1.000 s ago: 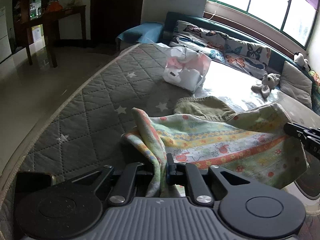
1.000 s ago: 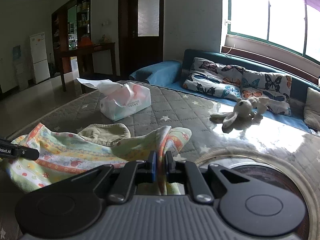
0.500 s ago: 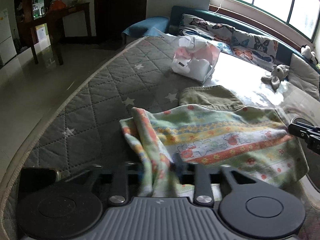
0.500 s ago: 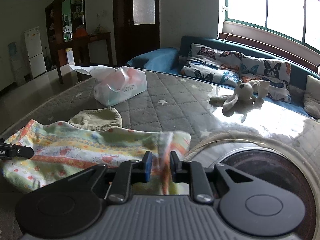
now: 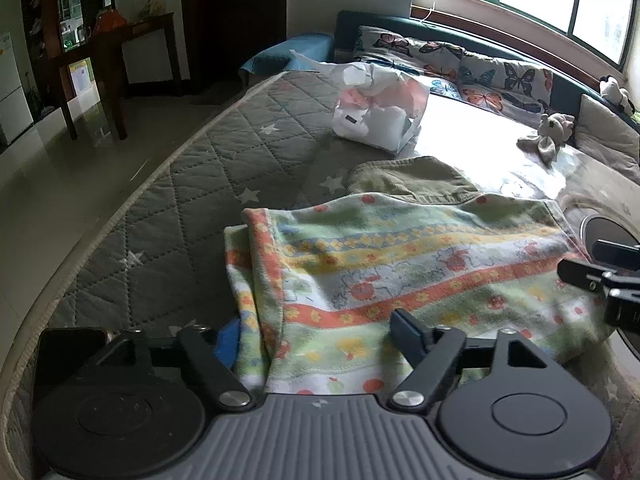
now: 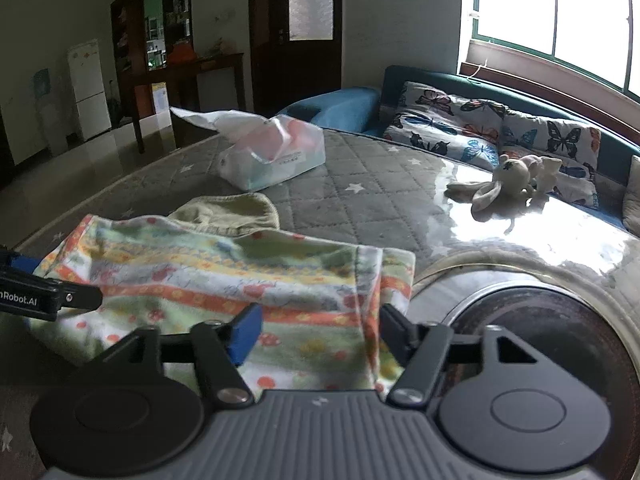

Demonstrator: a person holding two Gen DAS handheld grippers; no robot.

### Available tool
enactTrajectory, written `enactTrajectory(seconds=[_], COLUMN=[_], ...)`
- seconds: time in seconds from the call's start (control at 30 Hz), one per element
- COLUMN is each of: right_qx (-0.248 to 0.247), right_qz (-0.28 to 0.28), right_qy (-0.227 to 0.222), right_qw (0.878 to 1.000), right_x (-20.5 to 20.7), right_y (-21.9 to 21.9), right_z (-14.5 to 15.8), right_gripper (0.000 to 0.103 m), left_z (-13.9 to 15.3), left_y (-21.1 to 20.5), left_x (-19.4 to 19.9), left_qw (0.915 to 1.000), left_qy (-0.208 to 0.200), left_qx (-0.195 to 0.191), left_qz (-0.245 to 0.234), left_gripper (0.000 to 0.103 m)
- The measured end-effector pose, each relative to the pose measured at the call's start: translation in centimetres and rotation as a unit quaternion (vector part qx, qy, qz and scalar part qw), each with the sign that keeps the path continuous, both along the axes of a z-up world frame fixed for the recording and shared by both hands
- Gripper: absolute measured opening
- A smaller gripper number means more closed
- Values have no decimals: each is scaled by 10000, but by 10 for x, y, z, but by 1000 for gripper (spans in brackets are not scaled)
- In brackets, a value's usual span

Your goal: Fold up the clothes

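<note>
The left gripper [image 5: 316,336] hangs over the near left corner of the patterned cloth [image 5: 400,276], its jaws spread wide and gripping nothing, though the cloth lies loosely between them. The right gripper [image 6: 320,330] does the same at the near right corner, jaws wide apart and empty, the cloth's doubled edge lying between its fingers.

The cloth lies on the quilted mat [image 5: 192,208], folded over on itself with a rolled ridge along its left side. It looks like a thin, soft terry or flannel piece: light, limp and not slippery, so it should drape and bunch rather than hold a crease, and a pinch on a single layer would probably drag the layer beneath askew. To my eye the best holds are the two near corners, taking both layers together at the hemmed edge.

Just behind the cloth, partly tucked under its far edge, is an olive garment [image 5: 408,180]. Beyond the cloth sits a pack of tissues [image 5: 376,116], well apart, and farther right of it a stuffed rabbit [image 6: 500,184] in front of the butterfly cushions [image 6: 452,124].
</note>
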State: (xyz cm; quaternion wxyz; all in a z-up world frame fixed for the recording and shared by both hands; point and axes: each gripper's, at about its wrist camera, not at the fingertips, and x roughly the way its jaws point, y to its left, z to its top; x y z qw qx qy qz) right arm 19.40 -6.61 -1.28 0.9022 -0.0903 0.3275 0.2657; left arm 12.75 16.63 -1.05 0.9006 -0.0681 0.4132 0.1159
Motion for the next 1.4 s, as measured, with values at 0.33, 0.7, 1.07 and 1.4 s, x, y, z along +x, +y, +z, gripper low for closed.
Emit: enactTrajectory(seconds=[0.33,0.7,1.07,1.4], right_qx=[-38,-99,-107,-79], right_qz=[146,122,-39,-90], right_qy=[47,-27,-160,-232], right_qw=[9999,9999,9998,9997], right_x=[-17,-35,-43,-53], right_y=[2,-4,-15,-12], right_z=[-3,-5,-4,-3], right_gripper=[88,100,103,103], left_z=[1,2,6,17], left_y=[-16,-33,-46,-56], left_x=[-10,-19,-26,-43], left_qw=[9998,9995,9989,9951], left_qy=[-136,-232,-350,-764], left_qx=[122,191,314,626], left_qz=[-61,-67,-68,-107], left_gripper=[102,103,103,103])
